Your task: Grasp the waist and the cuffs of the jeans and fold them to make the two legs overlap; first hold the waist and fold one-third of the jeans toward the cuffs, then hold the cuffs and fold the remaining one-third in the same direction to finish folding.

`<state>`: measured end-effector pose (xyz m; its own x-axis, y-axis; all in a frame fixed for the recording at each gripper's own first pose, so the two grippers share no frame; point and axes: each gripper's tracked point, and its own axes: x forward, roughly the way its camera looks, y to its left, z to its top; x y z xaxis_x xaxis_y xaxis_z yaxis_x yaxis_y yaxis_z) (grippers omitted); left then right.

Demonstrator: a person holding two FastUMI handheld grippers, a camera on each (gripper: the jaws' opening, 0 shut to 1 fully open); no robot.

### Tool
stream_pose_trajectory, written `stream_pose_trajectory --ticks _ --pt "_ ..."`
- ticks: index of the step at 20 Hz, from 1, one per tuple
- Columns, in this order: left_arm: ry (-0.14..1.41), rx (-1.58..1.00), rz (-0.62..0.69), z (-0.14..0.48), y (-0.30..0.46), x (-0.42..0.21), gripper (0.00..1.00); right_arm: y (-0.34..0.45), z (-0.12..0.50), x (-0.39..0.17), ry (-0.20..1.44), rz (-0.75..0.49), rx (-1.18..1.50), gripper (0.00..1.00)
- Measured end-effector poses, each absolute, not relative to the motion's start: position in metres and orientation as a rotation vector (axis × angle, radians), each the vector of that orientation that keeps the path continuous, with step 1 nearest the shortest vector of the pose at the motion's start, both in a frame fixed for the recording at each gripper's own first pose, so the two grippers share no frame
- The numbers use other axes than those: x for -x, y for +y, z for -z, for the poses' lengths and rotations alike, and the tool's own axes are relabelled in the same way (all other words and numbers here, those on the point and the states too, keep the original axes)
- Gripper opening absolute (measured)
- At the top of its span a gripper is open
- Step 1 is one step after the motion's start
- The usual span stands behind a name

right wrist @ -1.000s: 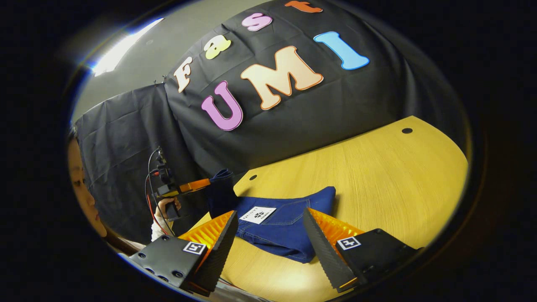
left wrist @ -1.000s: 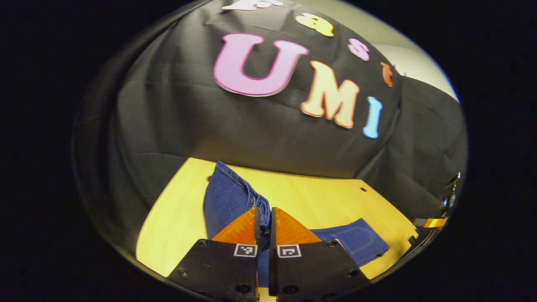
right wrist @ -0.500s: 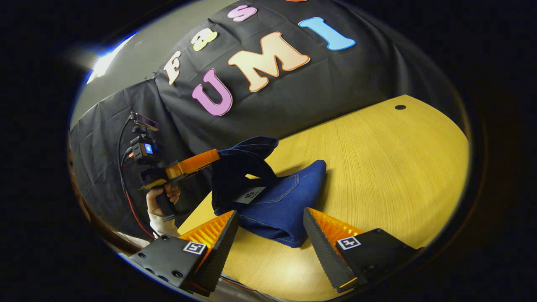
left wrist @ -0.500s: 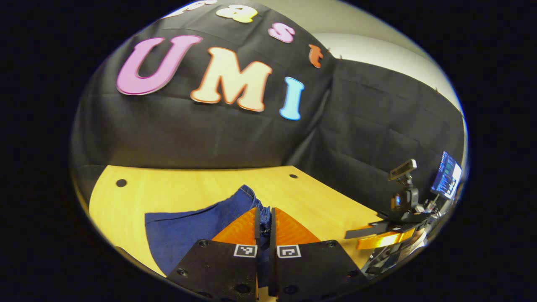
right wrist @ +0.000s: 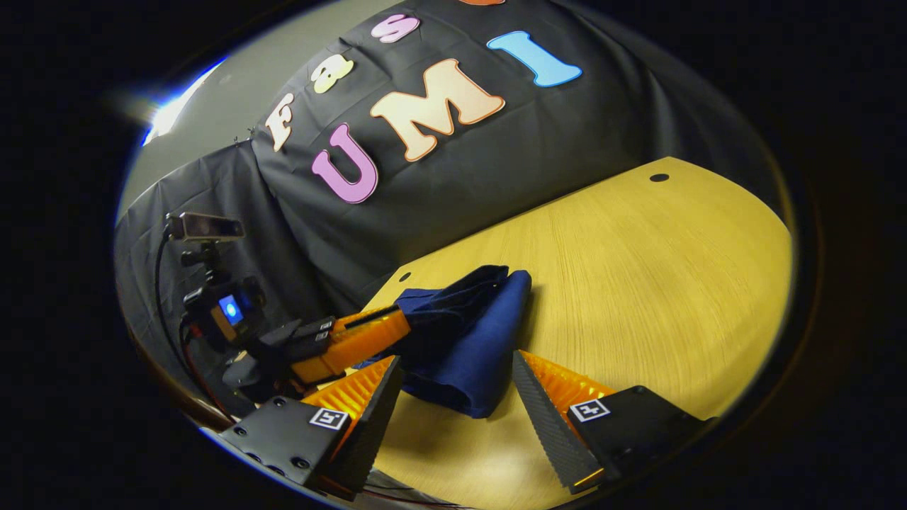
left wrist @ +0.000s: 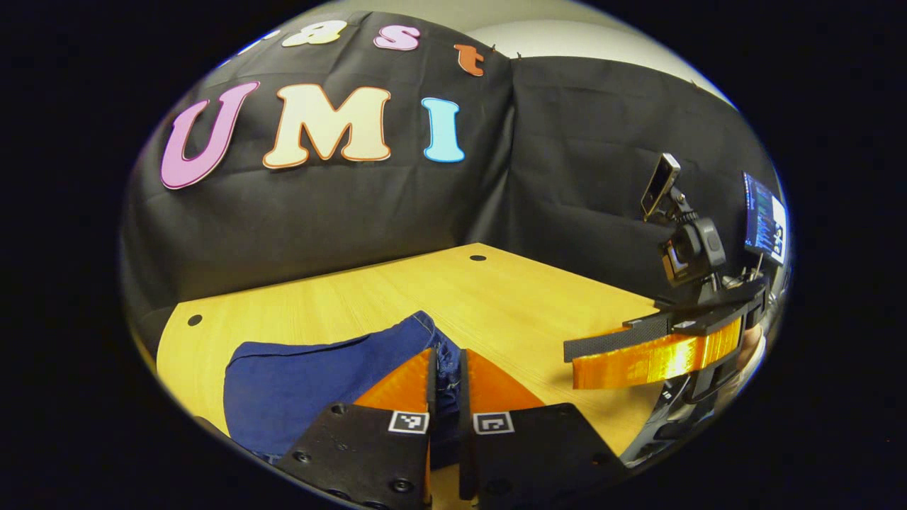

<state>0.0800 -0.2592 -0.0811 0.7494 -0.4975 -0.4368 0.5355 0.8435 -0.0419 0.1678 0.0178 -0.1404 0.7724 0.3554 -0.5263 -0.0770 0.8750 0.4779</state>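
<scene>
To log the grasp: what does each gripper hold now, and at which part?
The left gripper is shut on an edge of the jeans; which part cannot be told. The right gripper is open, holding nothing.

You work under warm, fairly dim light that leaves the yellow wooden counter (right wrist: 638,283) bright while the booth cloth swallows detail. In the right gripper view a ceiling light (right wrist: 166,113) flares white at the upper left, with blue fringing. The folded dark blue denim jeans (right wrist: 475,340) cast a soft shadow beside them. Both fisheye views bend straight edges strongly near the rim; focus holds sharp at centre.
</scene>
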Motion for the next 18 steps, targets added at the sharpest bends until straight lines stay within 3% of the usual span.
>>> stream_pose_trajectory --ticks 1,2,5,12,14,15,16,17,18 --pt "0.432 -0.068 0.592 0.076 -0.268 -0.074 0.13 0.018 0.141 -0.17 0.649 -0.241 -0.45 0.97" --pt "0.407 -0.047 0.622 0.071 -0.277 -0.068 0.28 0.018 0.142 -0.169 0.646 -0.242 -0.45 0.97" --pt "0.272 -0.08 0.538 0.037 -0.254 -0.071 0.93 0.02 0.14 -0.173 0.622 -0.242 -0.445 0.97" --pt "0.043 -0.132 0.222 -0.012 -0.163 -0.079 0.99 0.034 0.121 -0.184 0.492 -0.257 -0.46 0.97" --pt "0.01 -0.128 0.118 -0.014 -0.13 -0.082 0.95 0.037 0.114 -0.188 0.439 -0.249 -0.448 0.97" --pt "-0.006 -0.121 0.07 -0.009 -0.112 -0.083 0.99 0.035 0.109 -0.191 0.4 -0.236 -0.422 0.97" --pt "-0.015 -0.113 0.028 -0.007 -0.098 -0.082 0.95 0.034 0.105 -0.191 0.359 -0.221 -0.389 0.97" --pt "-0.024 -0.106 -0.007 -0.005 -0.088 -0.079 0.99 0.033 0.102 -0.192 0.319 -0.205 -0.35 0.97" --pt "-0.026 -0.096 -0.034 -0.003 -0.079 -0.077 0.95 0.031 0.1 -0.191 0.284 -0.187 -0.311 0.97"
